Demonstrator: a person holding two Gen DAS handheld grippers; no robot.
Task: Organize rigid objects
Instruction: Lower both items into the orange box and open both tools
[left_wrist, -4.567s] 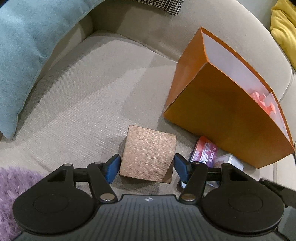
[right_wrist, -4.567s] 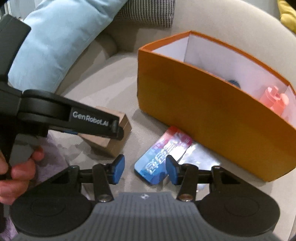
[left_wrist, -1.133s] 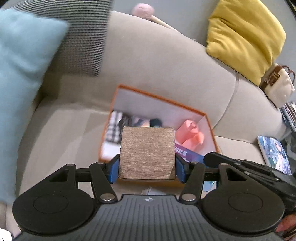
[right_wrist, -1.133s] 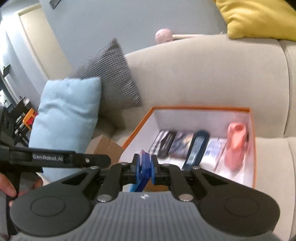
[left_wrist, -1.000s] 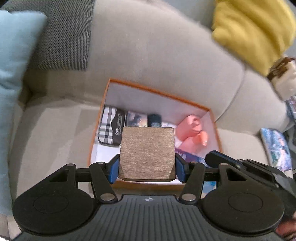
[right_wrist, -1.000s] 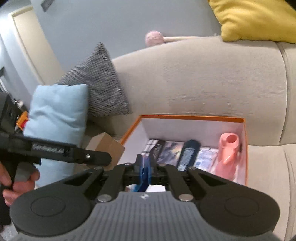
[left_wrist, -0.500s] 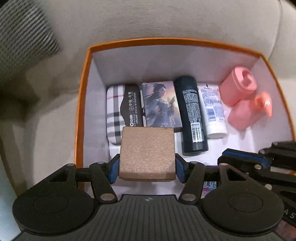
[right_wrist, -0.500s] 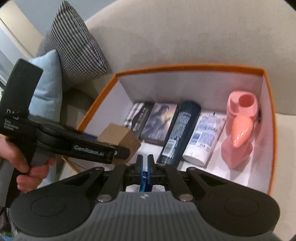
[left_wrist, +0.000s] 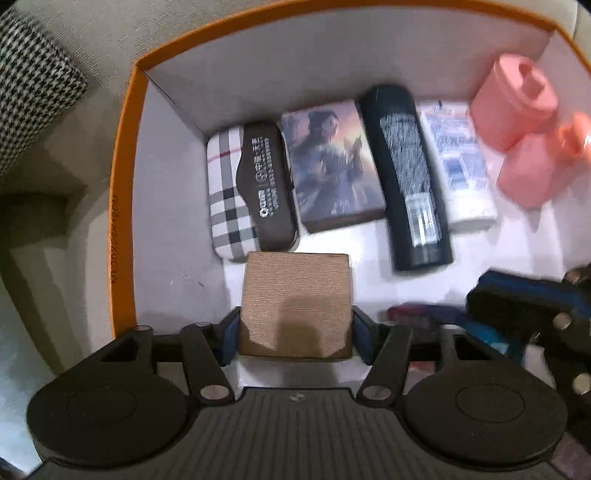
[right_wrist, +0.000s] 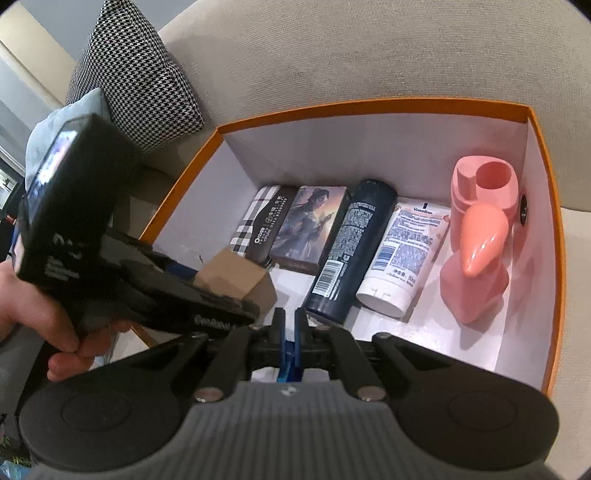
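Observation:
A brown cardboard box (left_wrist: 295, 295) sits low on the white floor of the orange storage box (left_wrist: 123, 206), just in front of a plaid case. My left gripper (left_wrist: 295, 332) points straight down with its pads either side of the brown box. Its jaws are opening and the pads look barely clear of the box's sides. In the right wrist view the brown box (right_wrist: 236, 273) shows behind the left gripper's black body. My right gripper (right_wrist: 290, 321) is shut on a thin blue and red packet (right_wrist: 286, 369), held low over the orange box's near side.
Along the back of the orange box (right_wrist: 369, 105) lie a plaid case (left_wrist: 225, 206), a dark case (left_wrist: 266, 192), a picture box (left_wrist: 332, 166), a dark bottle (left_wrist: 410, 177), a white tube (left_wrist: 461, 162) and a pink dispenser (right_wrist: 476, 243). A houndstooth cushion (right_wrist: 136, 85) leans on the sofa at the left. A hand (right_wrist: 66, 339) holds the left gripper.
Both grippers have come down into the orange box. The brown box has sunk to the floor near the plaid case, and the left pads have eased off its sides.

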